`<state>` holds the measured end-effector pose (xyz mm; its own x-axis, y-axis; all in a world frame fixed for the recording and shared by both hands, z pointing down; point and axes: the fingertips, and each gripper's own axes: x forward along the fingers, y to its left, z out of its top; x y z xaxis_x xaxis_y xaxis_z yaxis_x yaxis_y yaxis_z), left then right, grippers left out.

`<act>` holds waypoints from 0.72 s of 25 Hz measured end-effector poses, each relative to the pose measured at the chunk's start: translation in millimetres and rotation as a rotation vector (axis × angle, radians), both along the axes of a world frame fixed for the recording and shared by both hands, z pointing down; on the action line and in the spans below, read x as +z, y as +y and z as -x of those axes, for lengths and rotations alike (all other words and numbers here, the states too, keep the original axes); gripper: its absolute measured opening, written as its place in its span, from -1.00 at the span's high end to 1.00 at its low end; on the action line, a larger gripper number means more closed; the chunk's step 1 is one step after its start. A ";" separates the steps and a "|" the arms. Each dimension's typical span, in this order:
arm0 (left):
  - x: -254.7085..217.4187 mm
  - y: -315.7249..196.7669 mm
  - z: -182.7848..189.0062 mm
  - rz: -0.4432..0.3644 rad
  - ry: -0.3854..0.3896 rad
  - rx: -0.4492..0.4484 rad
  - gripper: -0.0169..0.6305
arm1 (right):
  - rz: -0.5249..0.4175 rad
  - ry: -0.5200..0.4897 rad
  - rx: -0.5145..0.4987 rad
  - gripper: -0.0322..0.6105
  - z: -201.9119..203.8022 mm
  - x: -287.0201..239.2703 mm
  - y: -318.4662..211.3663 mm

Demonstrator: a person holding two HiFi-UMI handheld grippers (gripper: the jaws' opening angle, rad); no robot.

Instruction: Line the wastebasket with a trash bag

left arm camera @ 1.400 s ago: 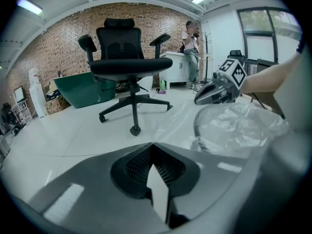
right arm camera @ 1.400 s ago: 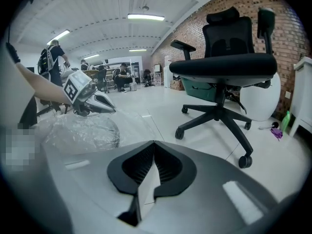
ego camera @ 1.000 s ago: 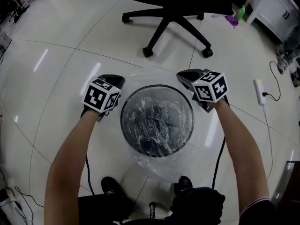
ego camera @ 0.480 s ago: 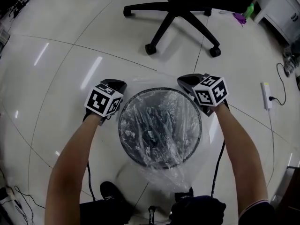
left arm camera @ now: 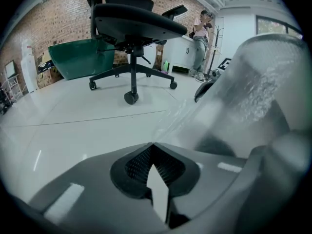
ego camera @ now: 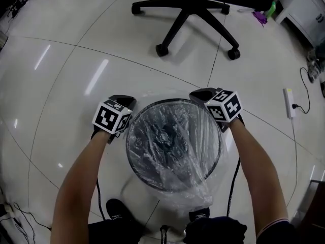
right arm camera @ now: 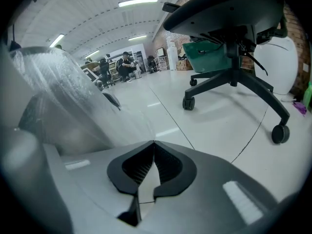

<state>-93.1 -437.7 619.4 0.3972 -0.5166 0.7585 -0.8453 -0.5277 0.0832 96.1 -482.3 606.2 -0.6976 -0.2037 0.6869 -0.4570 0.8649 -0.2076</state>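
Two grippers work the rim here, and the risks run from one side to the other. At about 9 o'clock on the rim, the left gripper (ego camera: 123, 101) has its jaws closed to a thin pinch. In the left gripper view, clear film runs from the tips (left arm camera: 153, 145) up toward the bin, so it appears to hold the trash bag's edge. That grip is on thin, slick plastic. A sharp downward tug could slip the film free or tear it at the pinch.

In the middle, the wastebasket (ego camera: 129, 154) stands on the pale floor (ego camera: 66, 75). The trash bag (ego camera: 172, 136) is stretched over its mouth more than sunk inside, and spare film bunches outside the rim at about 5 o'clock. If that slack is uneven, the far edge could pop back off the rim. Air trapped under the film could also keep the bag from settling. A hard pull to one side might tip or slide the light bin.

At about 2 o'clock, the right gripper (ego camera: 203, 94) is likewise pinched shut, with film leading off its tips (right arm camera: 153, 143). Unequal pulls from the two sides would drag the bag off centre. The office chair (ego camera: 195, 14) at 12 o'clock stands well apart from the bin.
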 end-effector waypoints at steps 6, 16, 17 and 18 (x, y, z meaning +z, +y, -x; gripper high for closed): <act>20.4 11.2 -0.4 0.035 0.021 -0.005 0.91 | 0.043 -0.001 -0.003 0.89 0.2 17.1 5.2; 49.8 22.6 -4.3 0.093 0.036 -0.009 0.91 | 0.108 0.024 -0.003 0.89 -1.5 46.6 11.1; 52.3 25.6 -3.8 0.100 0.033 -0.012 0.91 | 0.113 0.031 -0.006 0.89 -1.4 49.7 14.2; 54.7 28.7 -2.8 0.105 0.028 -0.014 0.91 | 0.118 0.037 -0.009 0.89 -1.3 52.4 17.3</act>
<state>-90.2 -408.9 674.1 0.4118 -0.4405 0.7978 -0.8494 -0.5027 0.1608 97.4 -465.0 658.7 -0.6729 -0.1141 0.7309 -0.4588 0.8394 -0.2913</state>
